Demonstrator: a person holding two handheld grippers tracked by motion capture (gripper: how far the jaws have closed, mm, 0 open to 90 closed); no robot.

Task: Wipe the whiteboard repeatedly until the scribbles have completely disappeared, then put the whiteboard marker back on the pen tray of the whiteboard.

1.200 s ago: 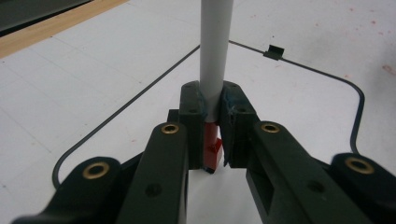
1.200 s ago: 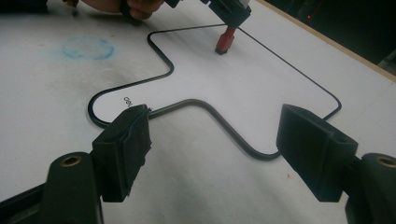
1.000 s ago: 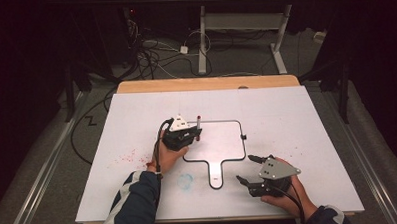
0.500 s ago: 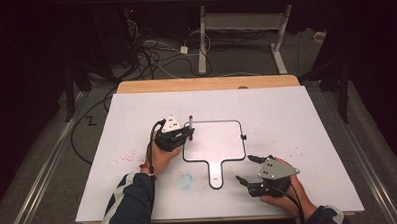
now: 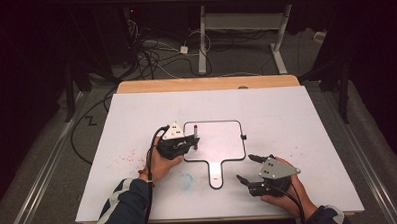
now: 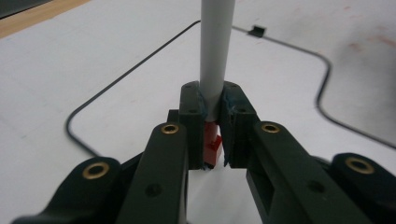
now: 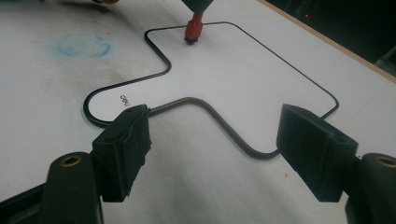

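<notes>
The left gripper [image 6: 212, 116] is clamping a marker [image 6: 215, 51] between its jaws, gripping the grey barrel just above the red cap end. In the high view that gripper [image 5: 180, 142] is holding the marker [image 5: 195, 134] upright at the near-left part of the board [image 5: 222, 141], a small paddle-shaped whiteboard with a black rim. In the right gripper view the red end [image 7: 193, 29] is pointing down at the board [image 7: 243, 70], touching it or just above it; which of the two is hard to tell.

The right gripper [image 5: 252, 170] is resting beside the board's handle, on the person's right, its jaws standing wide apart with nothing between them.

No stroke is showing on the board, so the writing or drawing looks not yet begun, and the red cap appears to be still on the tip. What seems done is the pickup and positioning; the marking itself is left. A faint blue smudge [image 5: 186, 180] is lying on the table [image 5: 312, 118] just left of the handle.
</notes>
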